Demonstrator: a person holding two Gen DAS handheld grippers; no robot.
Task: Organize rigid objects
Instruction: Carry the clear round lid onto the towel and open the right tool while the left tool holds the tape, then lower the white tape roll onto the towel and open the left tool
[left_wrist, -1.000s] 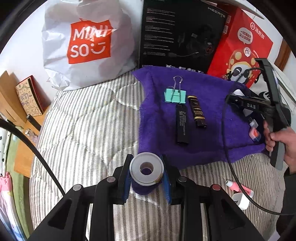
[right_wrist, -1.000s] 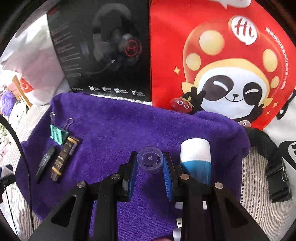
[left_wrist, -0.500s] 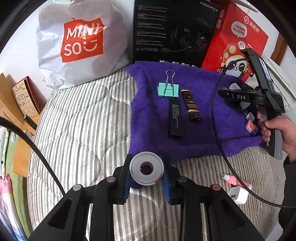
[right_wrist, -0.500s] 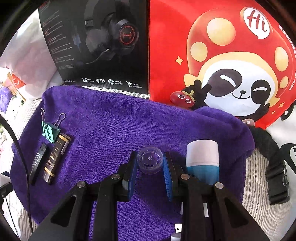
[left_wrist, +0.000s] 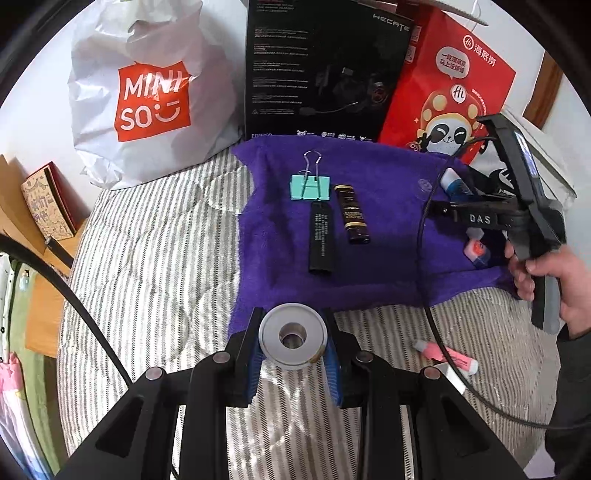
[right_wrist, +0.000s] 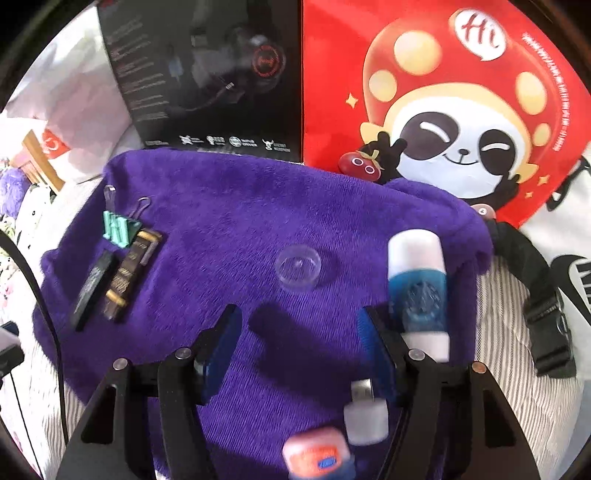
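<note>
1. The left tongs are clamped on a round silver-grey roll of tape with a hollow core, held above the near edge of the purple plush towel that lies on the striped quilted bed.
2. The right tongs have just been opening; their blue pads now stand wide apart with nothing between them.
3. Just beyond those pads, a small clear plastic round cap sits alone on the towel's middle, apparently released there.
4. Beside it, toward the towel's right edge, lies a white-and-blue glue stick.
5. Toward the left edge, a teal binder clip, a flat black bar and a dark brown gold-banded tube lie close together in a row.
6. Judged step: the cap's placement is finishing. Next, the right tongs likely need to back off clear of the cap, and the tape wants a free spot on the towel.
</note>
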